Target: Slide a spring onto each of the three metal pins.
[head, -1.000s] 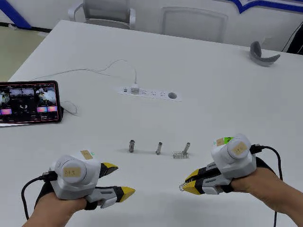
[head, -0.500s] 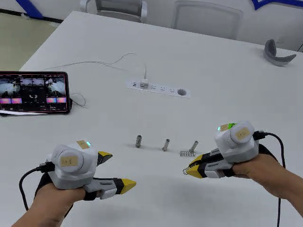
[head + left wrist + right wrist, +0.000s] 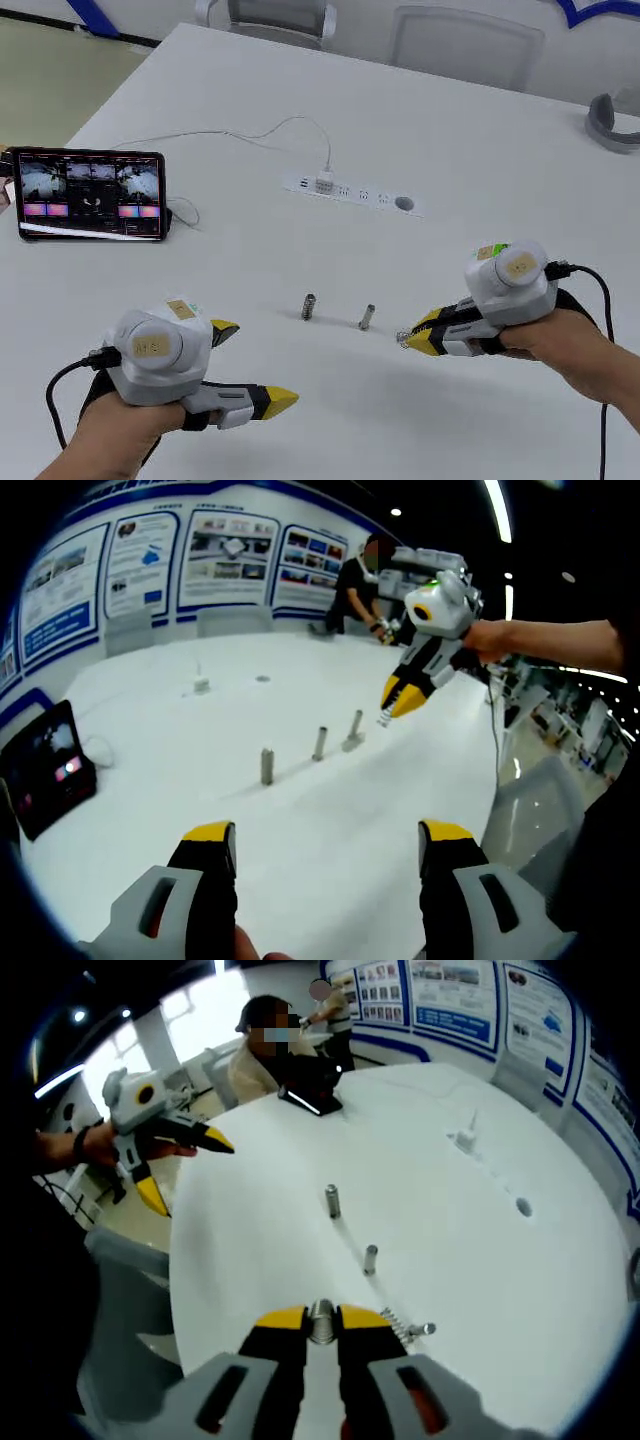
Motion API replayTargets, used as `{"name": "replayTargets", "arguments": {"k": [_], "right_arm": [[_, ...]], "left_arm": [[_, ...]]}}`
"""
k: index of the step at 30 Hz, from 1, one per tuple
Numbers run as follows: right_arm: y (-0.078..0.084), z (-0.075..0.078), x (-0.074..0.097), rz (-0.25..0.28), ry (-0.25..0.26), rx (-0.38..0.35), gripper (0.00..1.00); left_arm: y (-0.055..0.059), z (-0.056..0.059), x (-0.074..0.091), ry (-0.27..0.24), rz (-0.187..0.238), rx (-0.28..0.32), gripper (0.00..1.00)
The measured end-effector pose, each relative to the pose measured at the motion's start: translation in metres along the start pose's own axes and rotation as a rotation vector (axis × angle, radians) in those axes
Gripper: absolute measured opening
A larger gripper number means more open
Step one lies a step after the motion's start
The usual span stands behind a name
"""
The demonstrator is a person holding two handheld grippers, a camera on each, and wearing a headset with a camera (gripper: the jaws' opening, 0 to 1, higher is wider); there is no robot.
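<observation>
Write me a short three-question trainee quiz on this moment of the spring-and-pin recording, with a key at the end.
1. True or false: the left gripper has its fingers shut.
2. What does the right gripper hold between its fingers? A. a spring B. a screw C. a plug
3. How many metal pins can be counted in the left gripper view?

Key:
1. False; its fingers are wide apart with nothing between them.
2. A.
3. Three.
</observation>
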State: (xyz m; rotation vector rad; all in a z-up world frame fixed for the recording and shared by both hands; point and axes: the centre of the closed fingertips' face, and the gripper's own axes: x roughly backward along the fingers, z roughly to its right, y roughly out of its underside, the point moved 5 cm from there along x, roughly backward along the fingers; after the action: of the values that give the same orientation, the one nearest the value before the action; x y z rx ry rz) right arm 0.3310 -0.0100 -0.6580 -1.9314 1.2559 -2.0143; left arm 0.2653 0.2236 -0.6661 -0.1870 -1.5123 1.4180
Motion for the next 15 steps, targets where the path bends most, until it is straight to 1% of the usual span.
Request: {"name": "replayTargets", "arguments": {"k": [3, 7, 9, 11, 15], "right_arm": [[-0.002, 0.005, -0.003, -0.017, -0.001, 0.019, 0.13], [-0.004, 0.012, -0.007, -0.032, 0.002, 0.039, 0.13], [-0.005, 0.019, -0.008, -0.034, 0.006, 0.04, 0.13], [-0.007, 0.023, -0.009, -0.037, 0.007, 0.04, 0.13], [-0.011, 0.031, -0.012, -0.046, 0.008, 0.059, 0.13]], "left_arm": [[0.002, -0.002, 0.001, -0.007, -0.007, 0.003, 0.77], [0.002, -0.003, 0.001, -0.012, -0.006, 0.012, 0.78], [-0.002, -0.002, 0.002, -0.003, 0.021, 0.038, 0.81], [-0.003, -0.001, 0.003, -0.001, 0.027, 0.043, 0.83], [-0.004, -0.002, 0.004, -0.007, 0.032, 0.048, 0.84]]}}
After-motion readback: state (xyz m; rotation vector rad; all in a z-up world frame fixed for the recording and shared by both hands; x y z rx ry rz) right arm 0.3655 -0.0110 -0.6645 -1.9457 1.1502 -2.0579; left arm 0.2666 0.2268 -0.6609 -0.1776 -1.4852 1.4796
